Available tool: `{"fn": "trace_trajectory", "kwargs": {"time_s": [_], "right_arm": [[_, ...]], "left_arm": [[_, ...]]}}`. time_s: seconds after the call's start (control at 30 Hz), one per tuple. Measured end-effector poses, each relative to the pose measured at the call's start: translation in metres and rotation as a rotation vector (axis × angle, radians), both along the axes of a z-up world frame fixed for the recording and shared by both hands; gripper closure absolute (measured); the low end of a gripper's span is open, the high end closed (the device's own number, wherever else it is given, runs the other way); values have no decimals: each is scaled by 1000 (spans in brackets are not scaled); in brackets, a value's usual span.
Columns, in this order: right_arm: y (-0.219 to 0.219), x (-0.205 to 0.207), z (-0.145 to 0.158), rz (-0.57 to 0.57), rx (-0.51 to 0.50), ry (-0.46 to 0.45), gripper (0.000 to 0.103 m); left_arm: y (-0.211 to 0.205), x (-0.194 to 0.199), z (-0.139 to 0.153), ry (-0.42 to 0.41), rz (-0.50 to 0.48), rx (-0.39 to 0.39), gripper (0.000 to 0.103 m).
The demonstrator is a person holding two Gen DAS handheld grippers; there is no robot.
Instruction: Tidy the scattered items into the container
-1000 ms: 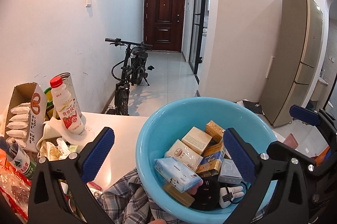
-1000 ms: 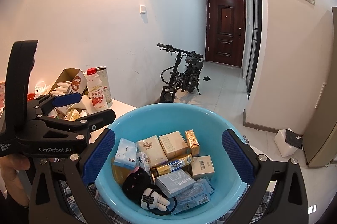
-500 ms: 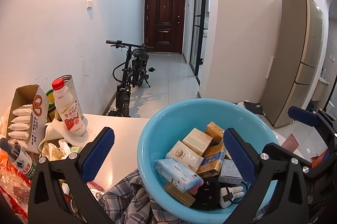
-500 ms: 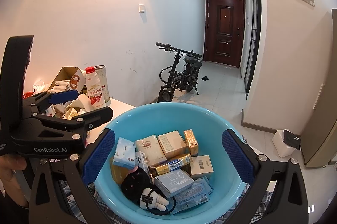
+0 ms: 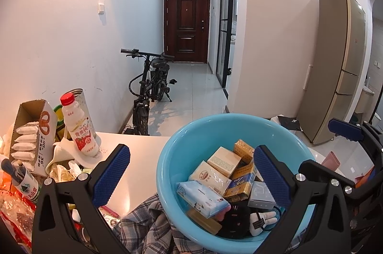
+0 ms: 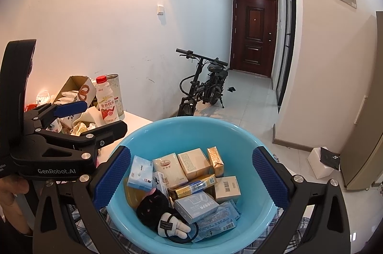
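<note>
A light blue basin sits on a plaid cloth on the white table. It holds several small boxes, tissue packs, gold packets and a black plush toy. My left gripper is open and empty, held over the basin's left rim; it also shows in the right wrist view. My right gripper is open and empty, its fingers spread on either side of the basin.
At the table's left stand a red-capped drink bottle, an open carton of white packets, a tin can, crumpled wrappers and a small green-labelled bottle. A bicycle and a fridge stand on the floor beyond.
Both grippers have drifted slightly, the views shifting a little; both stay open and empty. The basin's contents have not moved.
</note>
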State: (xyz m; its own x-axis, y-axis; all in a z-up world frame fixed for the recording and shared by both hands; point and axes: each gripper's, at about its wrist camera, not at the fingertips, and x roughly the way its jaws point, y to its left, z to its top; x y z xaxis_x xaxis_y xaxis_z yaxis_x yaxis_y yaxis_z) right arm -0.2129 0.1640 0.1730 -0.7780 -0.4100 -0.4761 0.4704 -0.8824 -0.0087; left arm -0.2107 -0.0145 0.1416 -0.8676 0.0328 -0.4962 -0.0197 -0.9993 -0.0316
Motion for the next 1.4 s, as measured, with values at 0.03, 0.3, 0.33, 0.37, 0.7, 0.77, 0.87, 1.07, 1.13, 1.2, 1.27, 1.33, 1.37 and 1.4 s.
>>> {"fn": "trace_trajectory", "kwargs": {"time_s": [0.03,0.3,0.33,0.37,0.7,0.77,0.87,1.07,1.13,1.2,1.27,1.33,1.37,1.4], "right_arm": [[0,1,0,1,-2,2,0],[-2,14,12,-26,2,48,0],[1,18,16,-23,-20,53,0],[4,23,20,-20,-44,55,0],[16,112,52,-34,-69,155,0],[15,131,46,-29,-76,153,0],[15,156,32,-20,-82,144,0],[31,189,-7,-57,-118,91,0],[31,195,-26,-75,-111,71,0],[30,199,-46,-88,-91,42,0],[29,203,-68,-101,-72,11,0],[29,202,-87,-118,-65,-31,0],[29,202,-96,-126,-59,-49,0],[29,202,-102,-130,-55,-58,0]], "left_arm": [[0,1,1,5,4,-4,0],[-1,14,16,45,-7,-1,0],[-1,19,19,56,-2,3,0],[0,25,23,70,3,1,0],[7,130,59,212,45,-77,0],[9,147,58,221,45,-99,0],[15,172,48,229,40,-160,0],[9,212,2,184,33,-168,0],[8,222,-18,177,41,-167,0],[9,228,-40,154,41,-173,0],[12,230,-61,116,28,-172,0],[14,227,-78,78,24,-169,0],[12,225,-85,63,32,-157,0],[11,223,-92,47,33,-137,0]]}}
